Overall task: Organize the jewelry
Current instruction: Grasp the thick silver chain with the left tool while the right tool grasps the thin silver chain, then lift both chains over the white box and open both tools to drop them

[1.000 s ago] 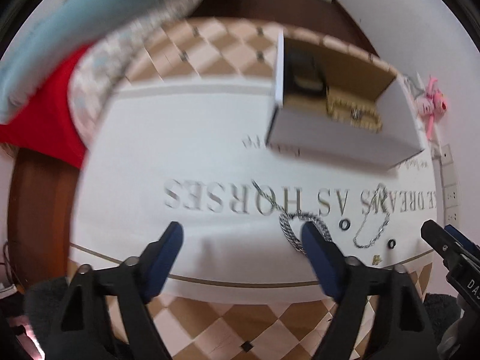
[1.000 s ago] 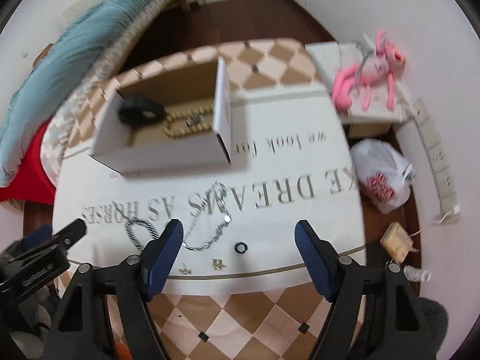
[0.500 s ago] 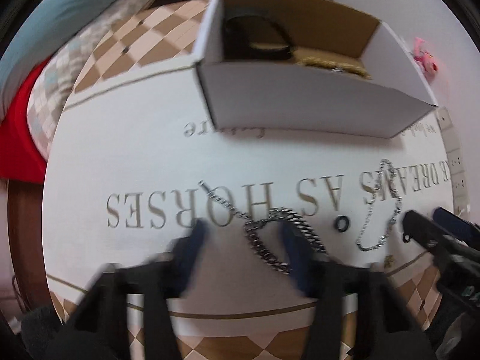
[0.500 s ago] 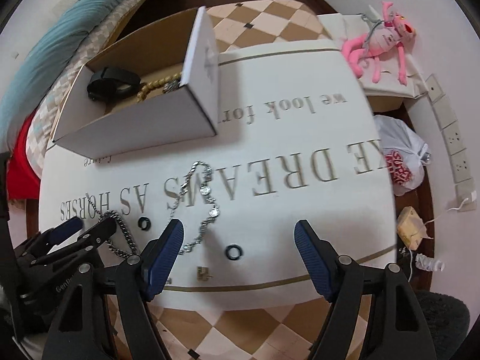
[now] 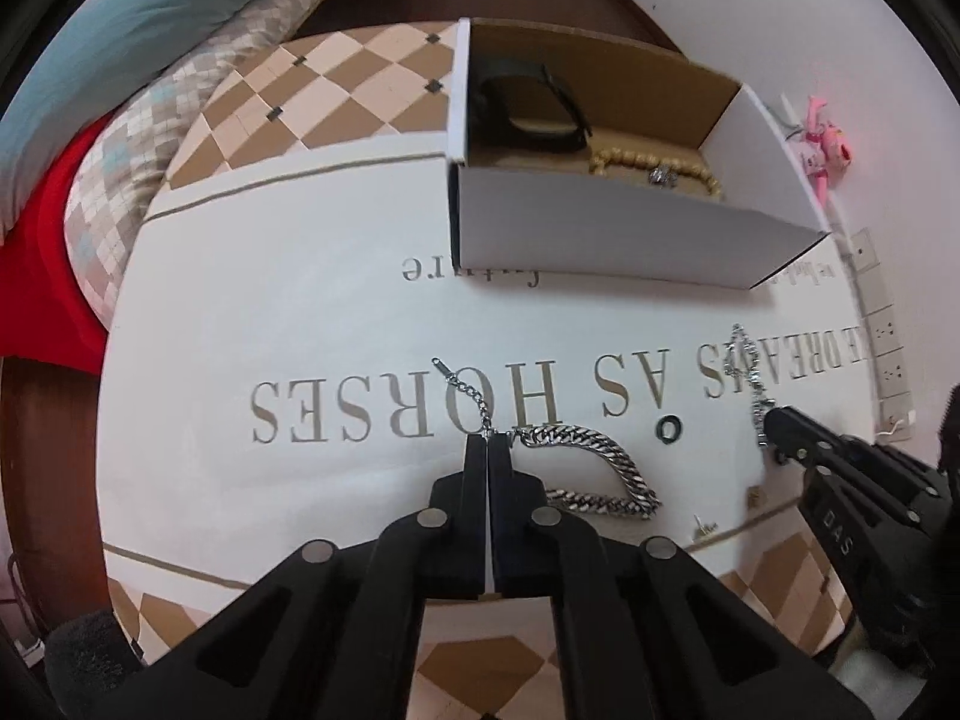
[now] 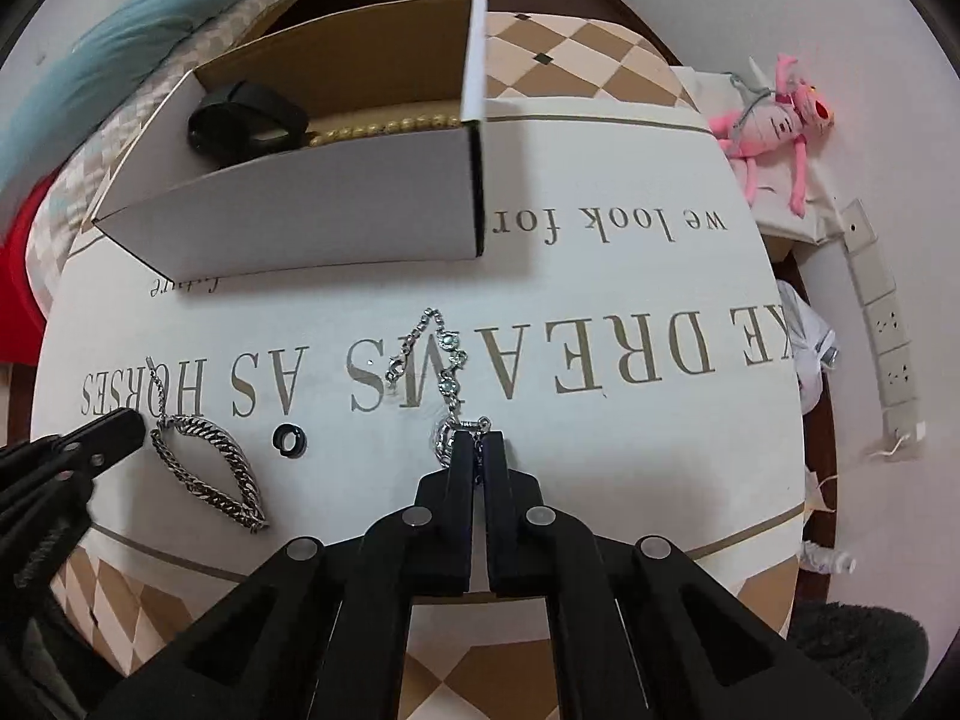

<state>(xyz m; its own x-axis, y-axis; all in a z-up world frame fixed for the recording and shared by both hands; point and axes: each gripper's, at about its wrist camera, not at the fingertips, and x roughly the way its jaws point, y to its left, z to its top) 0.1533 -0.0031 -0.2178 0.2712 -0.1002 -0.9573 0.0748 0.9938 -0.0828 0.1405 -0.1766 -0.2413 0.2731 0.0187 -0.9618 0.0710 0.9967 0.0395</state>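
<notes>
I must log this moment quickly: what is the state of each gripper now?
Left gripper: just closed, shut on the thick chain bracelet.
Right gripper: just closed, shut on the thin gem bracelet.

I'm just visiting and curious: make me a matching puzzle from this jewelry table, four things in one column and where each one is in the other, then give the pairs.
Things:
1. thick chain
2. gem bracelet
3. black ring
4. bead bracelet

Places:
A. inside the box
B. loose on the cloth, between the two chains
C. pinched at one end by the left gripper
D. pinched at one end by the right gripper

Pairs: 1-C, 2-D, 3-B, 4-A
</notes>
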